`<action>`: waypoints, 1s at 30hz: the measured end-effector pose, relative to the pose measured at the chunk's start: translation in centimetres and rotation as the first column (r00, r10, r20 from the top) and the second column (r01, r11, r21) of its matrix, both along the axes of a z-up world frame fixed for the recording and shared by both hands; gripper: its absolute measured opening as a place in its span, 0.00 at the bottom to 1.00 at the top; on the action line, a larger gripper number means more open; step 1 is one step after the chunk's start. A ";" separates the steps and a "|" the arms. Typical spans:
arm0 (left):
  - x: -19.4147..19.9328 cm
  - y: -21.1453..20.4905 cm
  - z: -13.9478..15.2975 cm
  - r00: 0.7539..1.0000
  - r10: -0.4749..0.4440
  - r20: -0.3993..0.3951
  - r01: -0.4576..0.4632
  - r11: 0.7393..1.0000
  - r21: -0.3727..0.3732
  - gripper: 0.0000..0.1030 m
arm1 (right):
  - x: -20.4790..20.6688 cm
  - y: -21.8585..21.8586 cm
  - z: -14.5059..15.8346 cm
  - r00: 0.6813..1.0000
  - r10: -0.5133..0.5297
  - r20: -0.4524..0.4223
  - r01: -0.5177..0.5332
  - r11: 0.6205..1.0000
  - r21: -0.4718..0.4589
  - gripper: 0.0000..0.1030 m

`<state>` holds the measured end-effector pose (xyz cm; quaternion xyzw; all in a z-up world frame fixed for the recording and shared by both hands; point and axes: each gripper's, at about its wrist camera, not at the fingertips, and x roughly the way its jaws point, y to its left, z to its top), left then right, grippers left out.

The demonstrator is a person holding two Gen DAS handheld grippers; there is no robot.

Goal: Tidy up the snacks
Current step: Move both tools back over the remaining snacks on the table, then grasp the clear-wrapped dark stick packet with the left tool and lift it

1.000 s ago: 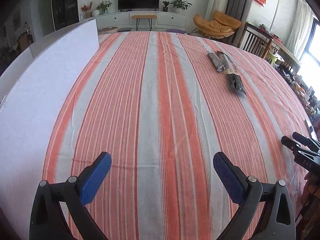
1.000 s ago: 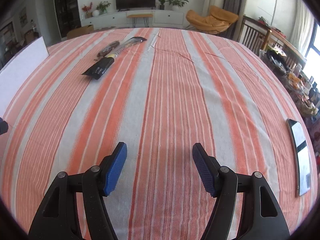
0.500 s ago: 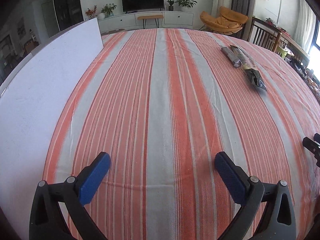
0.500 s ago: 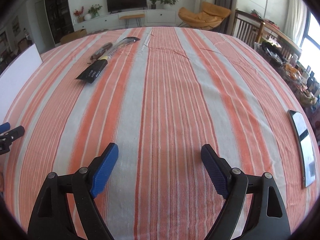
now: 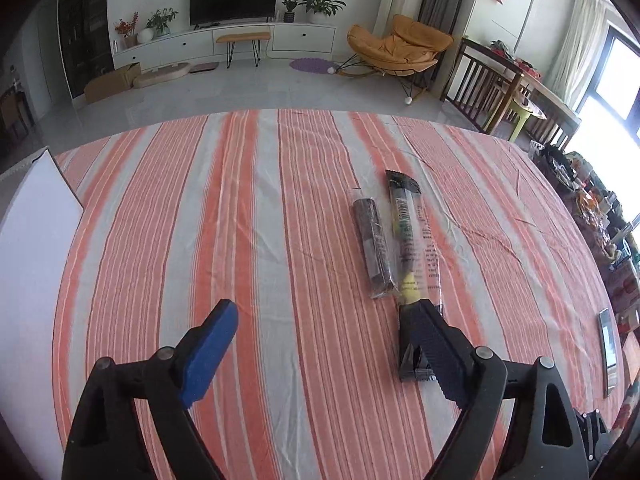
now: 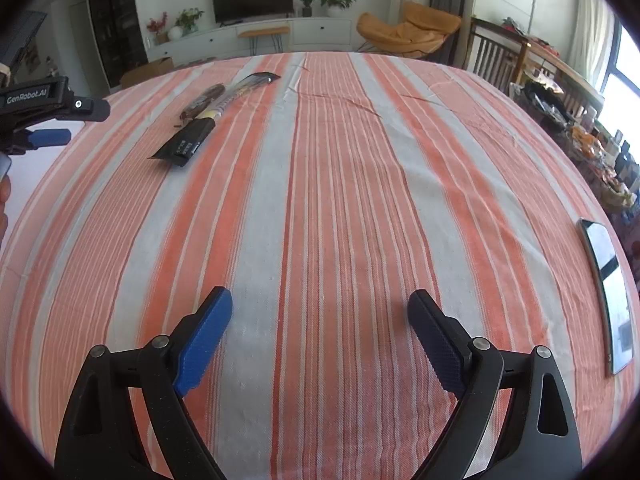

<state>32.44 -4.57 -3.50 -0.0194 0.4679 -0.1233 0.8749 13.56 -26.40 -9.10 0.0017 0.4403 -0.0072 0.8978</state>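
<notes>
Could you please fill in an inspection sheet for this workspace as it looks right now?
Surface: table under an orange-and-white striped cloth, lightly creased.
Job's things: long black-ended snack packet with a yellow patch lying flat, a shorter dark rolled snack packet alongside it.
Clutter: white flat board at the left edge; dark glossy phone-like slab at the right edge.
Grippers: left gripper closing, nothing between the pads, one finger over the long packet's near end; right gripper opening over bare cloth.
Cables: nothing seen.
Surroundings: living room with black television, orange lounge chair.
</notes>
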 end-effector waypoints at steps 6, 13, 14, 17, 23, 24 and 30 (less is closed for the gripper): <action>5.6 -3.8 -3.5 0.996 0.040 -0.074 -0.038 0.999 0.034 0.58 | 0.0 0.0 0.0 1.000 0.000 0.000 0.000 1.000 0.000 0.90; 5.8 -4.7 -4.8 1.000 0.011 -0.023 -0.009 0.997 0.083 0.17 | 0.0 0.0 0.0 1.000 0.000 0.000 0.000 1.000 0.000 0.90; 5.2 -4.2 -4.8 1.000 0.010 -0.017 -0.008 0.997 0.083 0.17 | 0.0 0.0 -0.1 1.000 0.001 -0.001 -0.001 1.000 0.000 0.90; 2.9 -1.1 -4.7 0.999 0.042 -0.019 -0.040 0.997 0.064 0.17 | 0.1 0.1 -0.2 1.000 0.003 -0.001 -0.003 1.000 -0.001 0.91; -5.2 7.0 -4.6 0.994 0.096 -0.058 -0.092 0.994 0.056 0.17 | 0.1 0.1 -0.2 1.000 0.003 -0.002 -0.003 1.000 -0.001 0.91; -7.0 8.2 -4.5 0.993 0.103 -0.065 -0.100 0.994 0.053 0.17 | 0.1 0.1 -0.1 1.000 0.003 -0.002 -0.003 1.000 -0.001 0.91; -14.8 12.3 -5.0 0.988 0.147 -0.044 -0.146 0.989 0.029 0.20 | 0.1 0.1 -0.2 1.000 0.003 -0.002 -0.003 1.000 -0.001 0.91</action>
